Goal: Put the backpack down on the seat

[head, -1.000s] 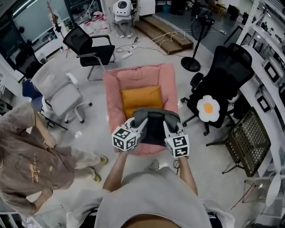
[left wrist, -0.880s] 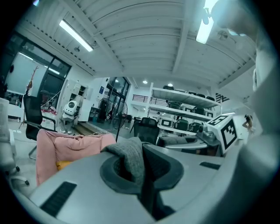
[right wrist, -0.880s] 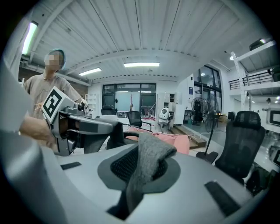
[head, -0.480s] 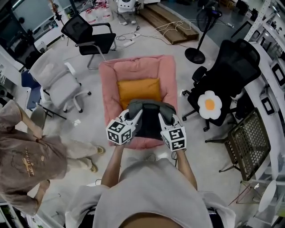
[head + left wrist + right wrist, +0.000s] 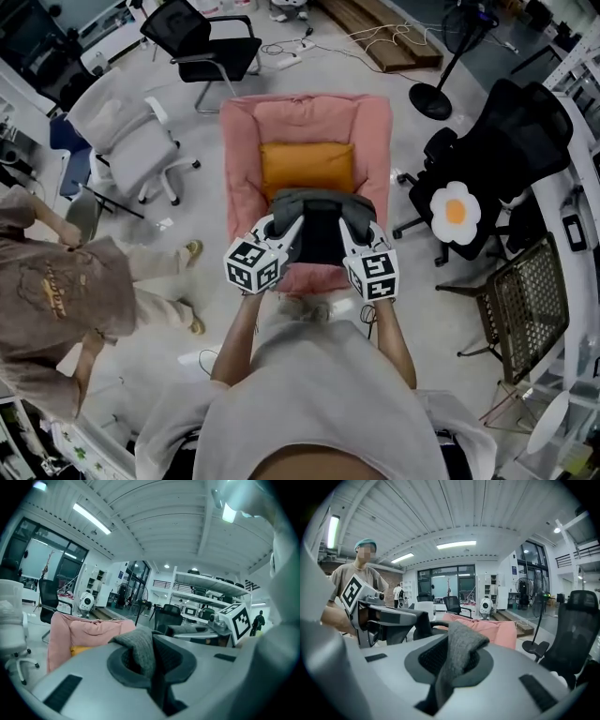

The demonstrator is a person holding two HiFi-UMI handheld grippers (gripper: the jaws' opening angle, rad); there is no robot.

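Observation:
The dark grey backpack (image 5: 319,239) hangs between my two grippers, over the front part of the pink seat (image 5: 242,178) and just short of its orange cushion (image 5: 307,167). My left gripper (image 5: 284,225) is shut on a grey strap (image 5: 140,651) at the backpack's left top. My right gripper (image 5: 354,225) is shut on the other grey strap (image 5: 457,656) at the right top. In the left gripper view the pink seat (image 5: 79,630) lies ahead and to the left. The right gripper view shows the seat's pink wall (image 5: 492,630) ahead. Whether the backpack's bottom touches the seat I cannot tell.
A white office chair (image 5: 131,141) stands left of the seat and a black chair (image 5: 211,47) behind it. A black office chair with a flower cushion (image 5: 456,211) and a fan stand (image 5: 431,98) are to the right. A person (image 5: 56,300) stands at the left. A wire rack (image 5: 530,300) is at right.
Both grippers have carried the backpack forward over the pink seat and a little lower. Both jaws stay shut on the straps.

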